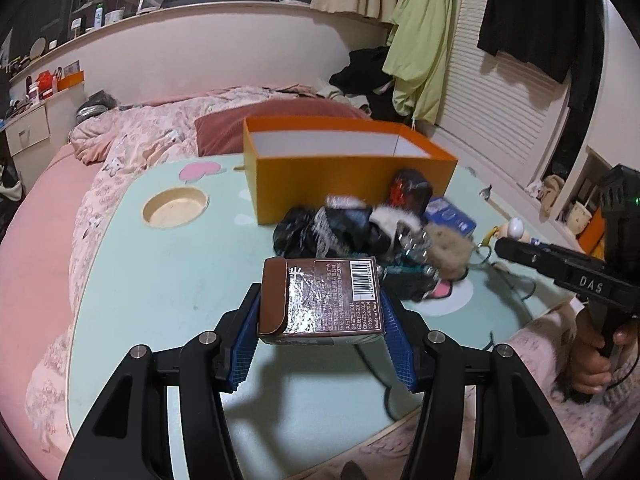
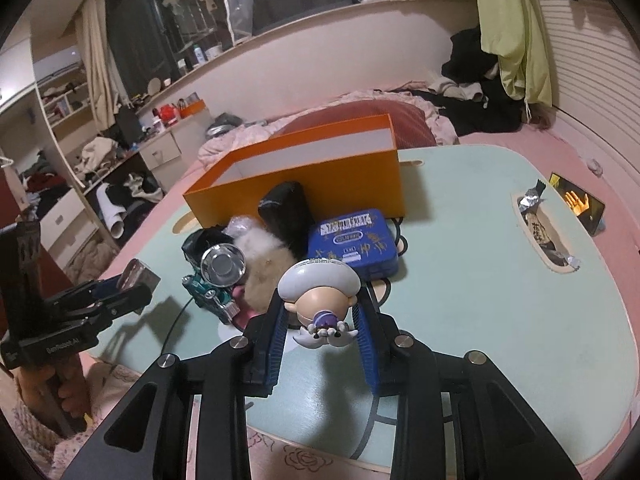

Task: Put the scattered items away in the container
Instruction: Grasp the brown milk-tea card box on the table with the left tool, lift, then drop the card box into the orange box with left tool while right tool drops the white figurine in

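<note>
Two claws are loaded, and both loads must travel the same way: forward, over the near wall of the orange box (image 1: pixel 352 184) standing on the counter (image 1: pixel 168 280). Left claw (image 1: pixel 322 322) grips a brown carton (image 1: pixel 324 296), long axis crosswise between the pads, closer to the box. Right claw (image 2: pixel 322 334) clamps a small figurine (image 2: pixel 320 292) (head forward); the clutter pile (image 2: pixel 256 256) lies between it and the box.

Left gripper (image 1: pixel 322 312) fingers (image 1: pixel 244 344) are clamped on a brown carton (image 1: pixel 320 296); right gripper (image 2: pixel 322 320) fingers (image 2: pixel 278 336) pinch a figurine (image 2: pixel 320 292), both raised.
</note>
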{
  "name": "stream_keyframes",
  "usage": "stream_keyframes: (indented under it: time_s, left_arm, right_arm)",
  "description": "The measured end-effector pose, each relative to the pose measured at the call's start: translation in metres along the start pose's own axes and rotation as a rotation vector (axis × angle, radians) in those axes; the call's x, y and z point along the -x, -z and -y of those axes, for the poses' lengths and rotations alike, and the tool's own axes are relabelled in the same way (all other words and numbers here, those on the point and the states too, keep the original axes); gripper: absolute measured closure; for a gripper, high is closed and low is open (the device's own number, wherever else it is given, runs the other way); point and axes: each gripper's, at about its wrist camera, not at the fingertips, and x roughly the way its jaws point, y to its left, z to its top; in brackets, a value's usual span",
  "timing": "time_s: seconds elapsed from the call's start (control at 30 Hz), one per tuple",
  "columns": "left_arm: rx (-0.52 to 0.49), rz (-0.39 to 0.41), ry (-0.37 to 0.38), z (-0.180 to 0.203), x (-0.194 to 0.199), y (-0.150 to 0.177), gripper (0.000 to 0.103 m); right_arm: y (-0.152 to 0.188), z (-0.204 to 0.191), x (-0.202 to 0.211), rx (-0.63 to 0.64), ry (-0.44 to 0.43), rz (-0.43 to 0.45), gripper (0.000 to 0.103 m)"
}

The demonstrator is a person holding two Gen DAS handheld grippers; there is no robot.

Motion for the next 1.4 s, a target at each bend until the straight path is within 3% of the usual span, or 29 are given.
stream_keyframes:
  time_s: [0.2, 0.43, 0.53, 0.73, 0.83, 1.03, 1.07, 1.17, 1.23, 1.3, 1.4]
  left_arm:
    - [-0.004, 0.086, 0.039, 0.008, 0.009, -0.044, 0.046]
    - [-0.036, 0.165, 0.055, 0.012, -0.004, -0.133, 0.046]
    - [-0.018, 0.093, 0.11, 0.005, -0.041, -0.162, 0.046]
    - [0.011, -0.152, 0.004, -0.01, -0.141, -0.17, 0.046]
    - [0.005, -0.187, -0.036, -0.012, -0.16, -0.163, 0.046]
    - [0.039, -0.175, -0.111, -0.019, -0.168, -0.158, 0.042]
    - [0.048, -0.17, -0.098, -0.02, -0.165, -0.158, 0.039]
    - [0.096, -0.129, -0.037, -0.025, -0.153, -0.157, 0.029]
    - [0.122, -0.095, -0.009, -0.027, -0.138, -0.158, 0.024]
    - [0.126, -0.081, 0.004, -0.026, -0.124, -0.156, 0.021]
    - [0.076, -0.069, -0.011, -0.013, -0.097, -0.145, 0.021]
  right_arm:
    - [-0.031, -0.008, 0.008, 0.031, 0.007, 0.051, 0.072]
    - [-0.115, -0.019, 0.0, 0.053, 0.045, 0.126, 0.072]
    - [-0.147, -0.021, -0.028, 0.063, 0.044, 0.105, 0.072]
    - [-0.166, -0.007, -0.117, 0.025, 0.099, -0.073, 0.072]
    - [-0.162, -0.003, -0.147, 0.03, 0.135, -0.14, 0.072]
    - [-0.161, 0.006, -0.166, 0.011, 0.169, -0.151, 0.071]
    - [-0.163, 0.009, -0.165, -0.008, 0.161, -0.139, 0.069]
    - [-0.166, 0.011, -0.153, -0.039, 0.15, -0.099, 0.044]
    - [-0.167, 0.008, -0.138, -0.043, 0.153, -0.059, 0.039]
    - [-0.165, 0.001, -0.121, -0.016, 0.169, -0.05, 0.026]
    - [-0.155, -0.011, -0.093, 0.023, 0.175, -0.03, 0.02]
